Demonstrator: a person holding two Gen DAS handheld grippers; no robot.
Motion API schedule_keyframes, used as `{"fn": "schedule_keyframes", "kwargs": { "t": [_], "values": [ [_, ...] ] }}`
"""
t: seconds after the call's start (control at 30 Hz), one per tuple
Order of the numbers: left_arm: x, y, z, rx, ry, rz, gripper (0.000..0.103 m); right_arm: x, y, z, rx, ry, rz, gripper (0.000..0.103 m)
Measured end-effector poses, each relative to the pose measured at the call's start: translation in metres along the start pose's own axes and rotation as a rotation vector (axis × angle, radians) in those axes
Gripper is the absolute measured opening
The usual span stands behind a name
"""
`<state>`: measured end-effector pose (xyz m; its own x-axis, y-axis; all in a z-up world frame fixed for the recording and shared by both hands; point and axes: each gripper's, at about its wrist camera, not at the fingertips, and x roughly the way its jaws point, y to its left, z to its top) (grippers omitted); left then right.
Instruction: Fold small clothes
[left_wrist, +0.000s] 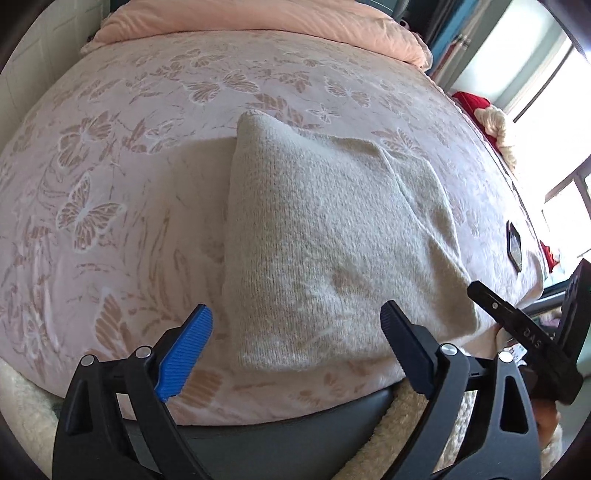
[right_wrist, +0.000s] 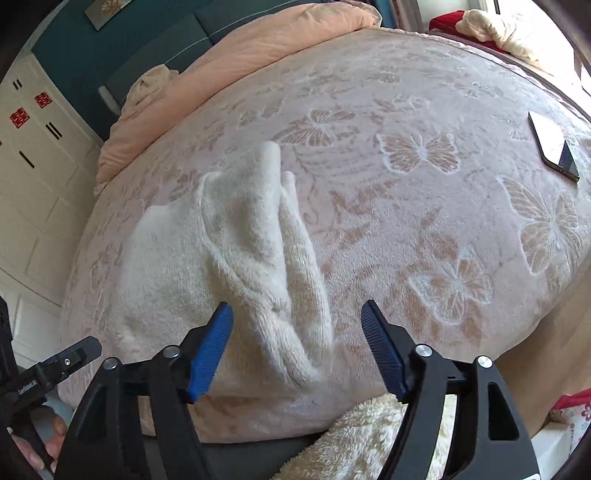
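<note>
both tongs are spread wide and hold nothing. the left tongs (left_wrist: 297, 326) hover at the near edge of a cream knit garment (left_wrist: 325, 236), folded flat on the butterfly-patterned bedspread (left_wrist: 110, 184). the right tongs (right_wrist: 297, 321) straddle its bunched, ridged near corner. a phone (right_wrist: 554, 146) lies well apart on the bed.

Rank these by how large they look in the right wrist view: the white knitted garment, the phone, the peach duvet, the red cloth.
1. white knitted garment, though it lies nearest the camera
2. peach duvet, farther away and partly cut off, so its rank is unsure
3. phone
4. red cloth, mostly hidden
</note>
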<state>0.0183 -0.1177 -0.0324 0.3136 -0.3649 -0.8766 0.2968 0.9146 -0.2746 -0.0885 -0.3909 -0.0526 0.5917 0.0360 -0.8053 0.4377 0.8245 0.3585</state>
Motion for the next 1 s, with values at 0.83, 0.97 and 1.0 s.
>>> {"fn": "schedule_keyframes", "kwargs": {
  "t": [0.83, 0.97, 1.0],
  "values": [
    [0.018, 0.054, 0.047, -0.229, 0.057, -0.317, 0.045, 0.016, 0.078, 0.034, -0.033, 0.062, 0.336, 0.033],
    [-0.011, 0.085, 0.033, -0.211, 0.011, -0.266, 0.057, 0.041, 0.090, 0.013, 0.013, 0.149, 0.373, 0.042],
    [-0.007, 0.093, 0.027, -0.202, 0.011, -0.216, 0.063, 0.058, 0.089, 0.002, 0.021, 0.196, 0.332, 0.043]
  ]
}}
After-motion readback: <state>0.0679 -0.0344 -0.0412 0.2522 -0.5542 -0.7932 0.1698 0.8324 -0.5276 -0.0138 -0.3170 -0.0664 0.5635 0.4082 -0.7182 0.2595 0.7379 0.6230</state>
